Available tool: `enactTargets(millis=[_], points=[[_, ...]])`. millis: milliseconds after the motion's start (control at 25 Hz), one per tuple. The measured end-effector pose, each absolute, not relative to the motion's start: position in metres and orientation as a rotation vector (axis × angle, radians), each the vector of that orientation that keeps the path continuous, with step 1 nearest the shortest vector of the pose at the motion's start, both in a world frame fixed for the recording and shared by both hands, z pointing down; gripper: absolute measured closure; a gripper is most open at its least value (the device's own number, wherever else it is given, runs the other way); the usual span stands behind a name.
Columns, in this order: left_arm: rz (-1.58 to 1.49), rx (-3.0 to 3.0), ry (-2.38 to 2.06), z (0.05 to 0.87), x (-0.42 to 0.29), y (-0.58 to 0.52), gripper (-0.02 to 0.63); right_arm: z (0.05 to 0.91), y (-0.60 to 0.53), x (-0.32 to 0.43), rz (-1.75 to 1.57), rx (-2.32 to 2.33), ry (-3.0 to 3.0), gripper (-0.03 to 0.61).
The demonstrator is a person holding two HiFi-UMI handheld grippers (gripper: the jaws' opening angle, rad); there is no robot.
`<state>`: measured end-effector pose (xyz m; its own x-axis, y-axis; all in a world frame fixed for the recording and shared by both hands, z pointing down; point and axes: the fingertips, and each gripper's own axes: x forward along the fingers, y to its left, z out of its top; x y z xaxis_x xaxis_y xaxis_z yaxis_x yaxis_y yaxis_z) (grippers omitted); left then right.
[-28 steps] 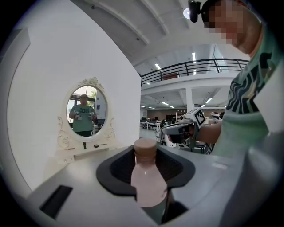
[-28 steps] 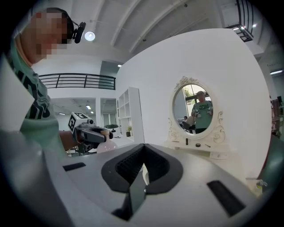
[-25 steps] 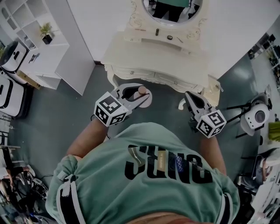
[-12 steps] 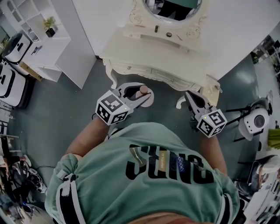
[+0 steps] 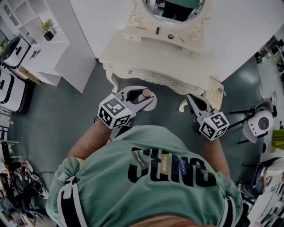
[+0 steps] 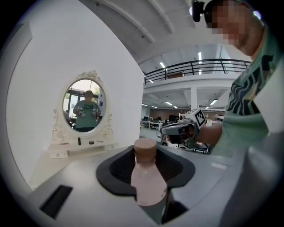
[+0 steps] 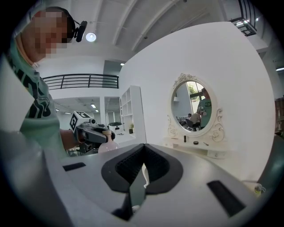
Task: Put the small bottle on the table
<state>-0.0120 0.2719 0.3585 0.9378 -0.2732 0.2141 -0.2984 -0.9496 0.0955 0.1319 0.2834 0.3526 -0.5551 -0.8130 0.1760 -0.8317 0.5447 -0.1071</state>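
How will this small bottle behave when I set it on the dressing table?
The small bottle looks rigid and probably light. Its body widens below the brown cap, so it should stand, but its round sides would likely roll if tipped.

Cream dressing table (image 5: 142,55), small dark jar (image 5: 171,37) atop

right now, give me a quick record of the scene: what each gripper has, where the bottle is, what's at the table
left gripper: shut on the small bottle
small bottle: pale pink, brown cap, upright between the jaws, held in front of the dressing table, not on it yet
right gripper: shut, nothing between its jaws
dressing table: white, ornate, against the wall
mirror: oval, at the back of the table
shelf items: a few small dark things under the mirror, too small to identify
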Motion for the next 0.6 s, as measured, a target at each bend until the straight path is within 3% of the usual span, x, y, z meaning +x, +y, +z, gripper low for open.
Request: enactTargets(millis=[600], points=[[0.292,3.037,-0.221,0.354,-0.063,0.087,0.47,0.341,0.117,0.076,0.272,1.617,-2.566,0.584]])
